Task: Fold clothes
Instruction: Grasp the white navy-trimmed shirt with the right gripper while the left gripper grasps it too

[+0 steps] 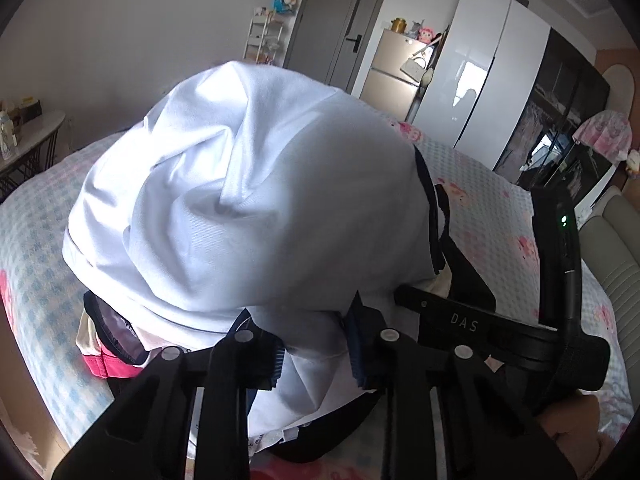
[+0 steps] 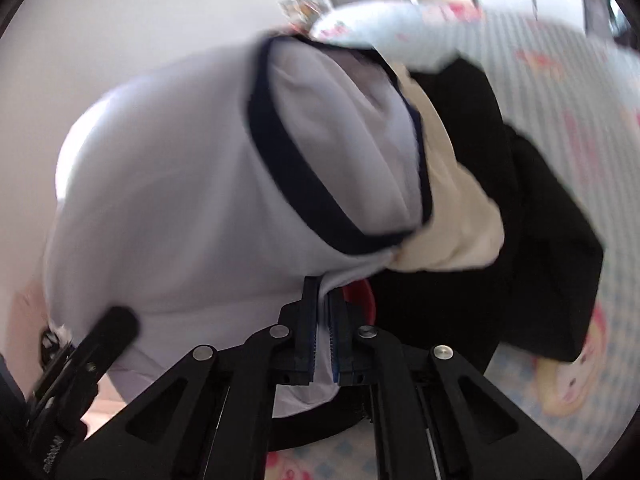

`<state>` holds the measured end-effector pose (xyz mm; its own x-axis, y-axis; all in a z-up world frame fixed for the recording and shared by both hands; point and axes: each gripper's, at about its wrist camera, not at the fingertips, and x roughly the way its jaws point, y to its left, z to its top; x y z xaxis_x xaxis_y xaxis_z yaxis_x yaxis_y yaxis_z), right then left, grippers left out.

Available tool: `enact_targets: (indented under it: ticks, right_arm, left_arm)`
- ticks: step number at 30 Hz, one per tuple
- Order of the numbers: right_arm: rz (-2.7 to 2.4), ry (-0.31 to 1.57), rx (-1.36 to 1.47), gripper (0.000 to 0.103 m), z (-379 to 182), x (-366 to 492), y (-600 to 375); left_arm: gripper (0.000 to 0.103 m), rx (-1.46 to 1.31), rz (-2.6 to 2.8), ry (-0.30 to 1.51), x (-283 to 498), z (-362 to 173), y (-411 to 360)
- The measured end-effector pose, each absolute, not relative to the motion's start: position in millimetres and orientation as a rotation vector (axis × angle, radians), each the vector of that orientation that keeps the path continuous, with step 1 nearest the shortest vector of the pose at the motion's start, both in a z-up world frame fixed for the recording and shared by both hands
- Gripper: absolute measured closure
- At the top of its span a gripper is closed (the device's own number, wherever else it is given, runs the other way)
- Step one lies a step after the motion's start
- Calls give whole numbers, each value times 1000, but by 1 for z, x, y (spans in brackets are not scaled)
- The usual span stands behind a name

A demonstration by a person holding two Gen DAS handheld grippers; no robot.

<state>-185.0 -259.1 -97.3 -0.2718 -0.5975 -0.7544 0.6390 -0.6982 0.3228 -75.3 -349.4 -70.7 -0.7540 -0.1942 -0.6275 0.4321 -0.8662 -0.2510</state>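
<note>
A white shirt with dark navy trim [image 1: 248, 184] hangs bunched in front of both cameras, over the bed. My left gripper [image 1: 316, 344] has cloth of this shirt between its blue pads, which stand apart with the fabric running between them. My right gripper [image 2: 324, 312] is shut on the white shirt [image 2: 168, 200] near its navy-edged sleeve opening [image 2: 304, 184]. The right gripper's black body [image 1: 472, 324] shows at the right of the left wrist view, close beside the left one. The right wrist view is blurred by motion.
A pile of other clothes lies under the shirt: black cloth [image 2: 520, 216], a cream piece [image 2: 452, 216], a pink piece [image 1: 108, 364]. The bed has a blue-check floral cover [image 1: 496, 208]. A side table [image 1: 28, 140], door, fridge and wardrobe stand beyond.
</note>
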Motion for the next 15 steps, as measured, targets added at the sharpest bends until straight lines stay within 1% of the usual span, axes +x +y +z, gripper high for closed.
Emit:
enact_targets:
  ticks: [6,11,15]
  right_arm:
    - [-2046,108,971,101,-54,-149,-248]
    - [-2068,106,890,101,-27,-130,-227]
    - [-2078,47,851,101,-9,-120,-206]
  left_arm:
    - [89,863,-2651,517,-70,-63,-333]
    - [90,833,-2673,498,-56,-52,-325]
    - [90,862,-2676,497,-50,-50,-318]
